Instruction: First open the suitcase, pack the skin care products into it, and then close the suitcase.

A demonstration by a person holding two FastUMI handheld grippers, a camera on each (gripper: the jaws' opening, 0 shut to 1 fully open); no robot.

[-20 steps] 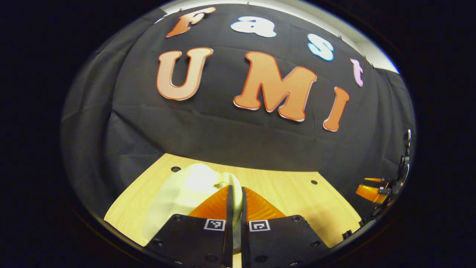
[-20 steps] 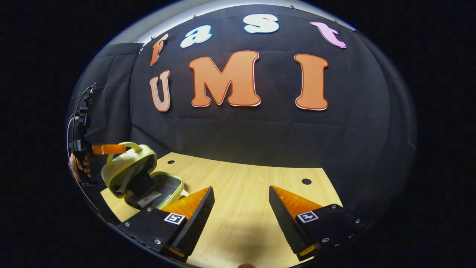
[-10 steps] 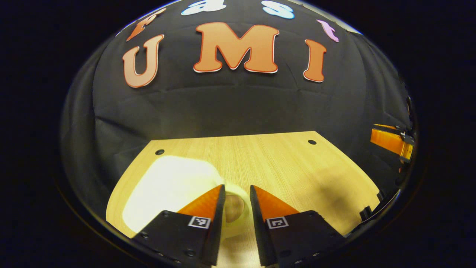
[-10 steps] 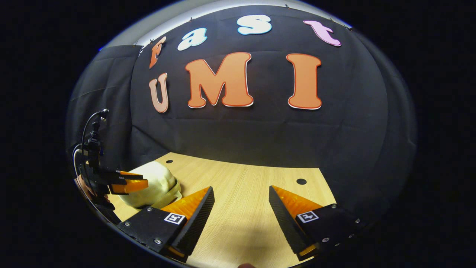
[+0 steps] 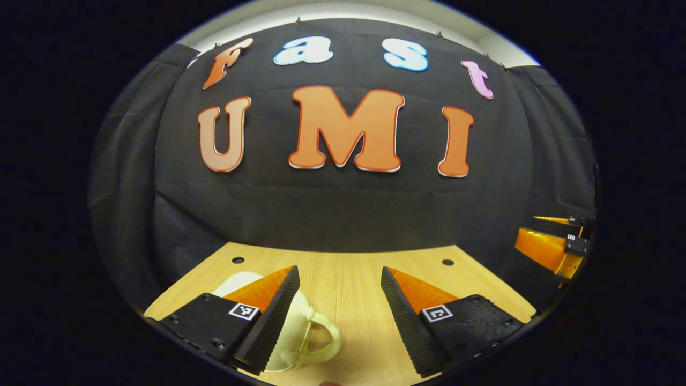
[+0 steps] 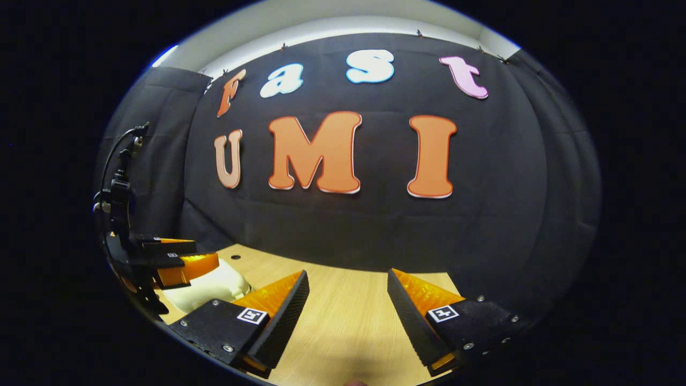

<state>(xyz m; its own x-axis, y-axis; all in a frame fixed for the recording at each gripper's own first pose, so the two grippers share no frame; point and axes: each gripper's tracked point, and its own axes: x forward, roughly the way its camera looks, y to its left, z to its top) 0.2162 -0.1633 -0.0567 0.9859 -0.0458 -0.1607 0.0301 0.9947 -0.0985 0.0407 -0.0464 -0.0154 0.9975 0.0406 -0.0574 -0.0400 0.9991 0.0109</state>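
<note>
In the left gripper view, the suitcase [image 5: 292, 327] is seen low on the left, a small cream-coloured case lying closed on the wooden bench [image 5: 348, 279]. Most of it is hidden behind the left-hand finger of the left claw [image 5: 337, 316], and its looped handle sticks out into the gap between the two fingers. The fingers are spread wide and nothing is pinched between them, so the claw is released; whether the near finger actually touches the case can't be told. Two small dark holes are seen near the far edge of the bench, one on each side. Way over at the right edge, the right claw [image 5: 552, 241] is seen off the bench edge, well apart from the case.

In the right gripper view, the left claw [image 6: 182, 257] is seen at the far left, held just above the closed suitcase [image 6: 206, 289], with a black mount and cable rising behind it. The case sits on the left end of the bench [image 6: 348, 327]. Further right, the right claw [image 6: 348, 316] is seen with its fingers parted wide over bare wood, holding nothing.
</note>
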